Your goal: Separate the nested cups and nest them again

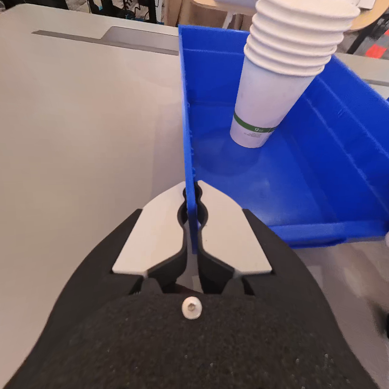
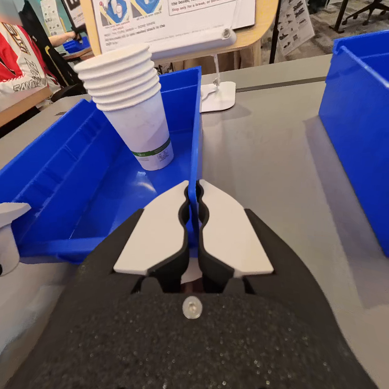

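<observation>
A nested stack of white paper cups (image 1: 273, 84) with a green band near the base stands upright in a blue bin (image 1: 315, 168), towards its far end. My left gripper (image 1: 192, 185) is shut on the bin's left side wall (image 1: 190, 147) near the front corner, pads pressed on both faces. In the right wrist view the same stack (image 2: 134, 117) stands in the bin (image 2: 63, 168). My right gripper (image 2: 193, 184) is shut on the bin's right side wall (image 2: 195, 136) in the same way. Neither gripper touches the cups.
A second blue bin (image 2: 357, 126) stands on the grey table (image 2: 273, 168) to the right. A white stand (image 2: 219, 96) carrying an instruction sheet is behind the bin. A person (image 2: 21, 63) sits at another table at the back left.
</observation>
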Demonstrator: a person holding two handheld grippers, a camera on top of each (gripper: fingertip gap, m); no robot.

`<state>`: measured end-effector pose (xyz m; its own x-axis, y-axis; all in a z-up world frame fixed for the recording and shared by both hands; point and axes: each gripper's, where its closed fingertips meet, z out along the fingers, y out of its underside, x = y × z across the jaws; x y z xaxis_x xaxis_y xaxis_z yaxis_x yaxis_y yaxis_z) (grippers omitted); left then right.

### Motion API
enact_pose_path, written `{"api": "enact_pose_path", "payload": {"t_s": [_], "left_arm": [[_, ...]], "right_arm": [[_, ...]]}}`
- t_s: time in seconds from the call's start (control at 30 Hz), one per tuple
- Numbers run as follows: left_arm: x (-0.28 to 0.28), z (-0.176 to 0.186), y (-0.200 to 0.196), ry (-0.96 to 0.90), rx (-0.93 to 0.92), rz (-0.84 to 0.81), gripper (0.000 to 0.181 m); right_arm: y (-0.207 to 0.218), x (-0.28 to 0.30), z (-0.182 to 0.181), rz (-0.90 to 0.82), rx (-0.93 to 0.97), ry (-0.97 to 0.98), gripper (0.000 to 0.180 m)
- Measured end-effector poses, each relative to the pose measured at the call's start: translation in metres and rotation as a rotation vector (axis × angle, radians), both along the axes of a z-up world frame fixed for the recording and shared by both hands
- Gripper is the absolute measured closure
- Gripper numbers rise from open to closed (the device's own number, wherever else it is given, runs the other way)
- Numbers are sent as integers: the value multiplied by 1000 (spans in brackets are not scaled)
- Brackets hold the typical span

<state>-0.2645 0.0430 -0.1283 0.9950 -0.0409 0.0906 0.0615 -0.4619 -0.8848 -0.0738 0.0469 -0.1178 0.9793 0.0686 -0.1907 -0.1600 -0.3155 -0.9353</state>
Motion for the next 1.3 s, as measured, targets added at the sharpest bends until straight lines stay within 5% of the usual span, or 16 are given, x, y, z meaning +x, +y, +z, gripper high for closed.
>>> {"api": "enact_pose_path", "payload": {"t_s": [0.4, 0.6, 1.0, 1.1, 1.2, 1.3], "left_arm": [[-175, 38, 14, 182, 32, 23, 179], [-234, 19, 38, 157, -21, -1, 178], [-256, 0, 55, 113, -14, -28, 177], [-260, 1, 56, 140, -5, -20, 168], [-277, 21, 40, 200, 32, 93, 143], [-274, 64, 4, 162, 191, 180, 150]], "right_arm": [[11, -178, 14, 60, 45, -24, 175], [34, -234, 5, 93, -5, -40, 175], [42, -255, -3, 153, -4, -68, 171], [35, -258, -2, 228, -6, -76, 158], [13, -243, 13, 305, 64, -116, 143], [-22, -211, 26, 437, 116, -156, 140]]}}
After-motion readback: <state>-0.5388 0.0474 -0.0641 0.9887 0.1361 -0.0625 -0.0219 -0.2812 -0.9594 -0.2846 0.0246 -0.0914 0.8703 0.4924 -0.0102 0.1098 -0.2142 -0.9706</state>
